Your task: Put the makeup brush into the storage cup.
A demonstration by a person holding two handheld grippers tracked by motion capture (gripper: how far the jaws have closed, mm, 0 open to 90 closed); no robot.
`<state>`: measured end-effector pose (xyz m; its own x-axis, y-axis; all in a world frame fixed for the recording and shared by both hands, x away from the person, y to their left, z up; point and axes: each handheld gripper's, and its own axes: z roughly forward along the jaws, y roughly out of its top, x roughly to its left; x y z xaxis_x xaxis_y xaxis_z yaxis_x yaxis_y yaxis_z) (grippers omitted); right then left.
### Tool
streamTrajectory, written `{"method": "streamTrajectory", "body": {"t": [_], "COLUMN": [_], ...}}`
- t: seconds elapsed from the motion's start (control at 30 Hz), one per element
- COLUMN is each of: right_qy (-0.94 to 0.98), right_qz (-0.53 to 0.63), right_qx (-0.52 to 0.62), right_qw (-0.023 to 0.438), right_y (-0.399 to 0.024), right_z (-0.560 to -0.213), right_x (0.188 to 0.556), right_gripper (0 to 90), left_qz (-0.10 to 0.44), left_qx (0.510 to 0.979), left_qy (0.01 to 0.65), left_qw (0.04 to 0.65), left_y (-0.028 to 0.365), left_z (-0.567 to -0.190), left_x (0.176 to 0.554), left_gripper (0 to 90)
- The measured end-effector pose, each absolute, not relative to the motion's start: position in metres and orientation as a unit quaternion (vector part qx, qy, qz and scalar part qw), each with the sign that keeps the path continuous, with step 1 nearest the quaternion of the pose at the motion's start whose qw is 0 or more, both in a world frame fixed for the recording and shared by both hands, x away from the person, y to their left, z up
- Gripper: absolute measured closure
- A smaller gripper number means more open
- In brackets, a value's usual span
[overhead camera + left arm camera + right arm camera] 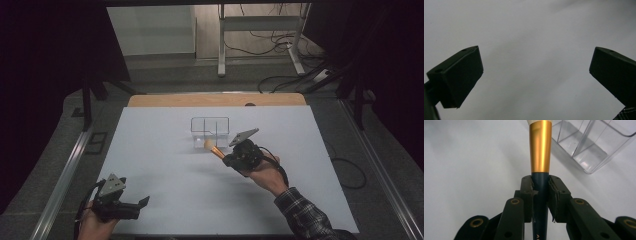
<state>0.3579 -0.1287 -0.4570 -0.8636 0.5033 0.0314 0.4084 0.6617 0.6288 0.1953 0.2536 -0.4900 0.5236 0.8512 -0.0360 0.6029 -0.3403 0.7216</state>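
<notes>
A makeup brush [540,150] with a dark blue handle, a gold ferrule and a pale tip is clamped between the jaws of my right gripper [540,187]. In the high view that gripper [226,158] hovers over the middle of the white table, and the brush [213,148] points up and left toward a clear plastic organizer [210,129] with divided compartments. The organizer [594,147] lies just right of the brush tip. My left gripper [142,202] rests low at the table's near left corner; its jaws stand wide apart [536,75] with nothing between them.
The white table surface [150,150] runs to a wooden edge [215,100] at the back. Beyond it stand a metal frame [260,30] and loose cables on the floor. A plaid sleeve [305,215] enters from the bottom right.
</notes>
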Motion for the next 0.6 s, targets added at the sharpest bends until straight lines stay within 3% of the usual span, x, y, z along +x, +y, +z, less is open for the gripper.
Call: {"method": "streamTrajectory", "body": {"t": [0.6], "right_qy": [0.884], "right_qz": [0.366], "right_qx": [0.277], "right_qw": [0.086], "right_y": [-0.144], "right_z": [-0.445], "right_x": [0.363], "right_gripper": [74.4], "left_qz": [0.176], "left_qx": [0.798], "left_qy": [0.455], "left_qw": [0.352], "left_y": [0.254], "left_z": [-0.490], "left_x": [0.196], "left_gripper": [0.0]}}
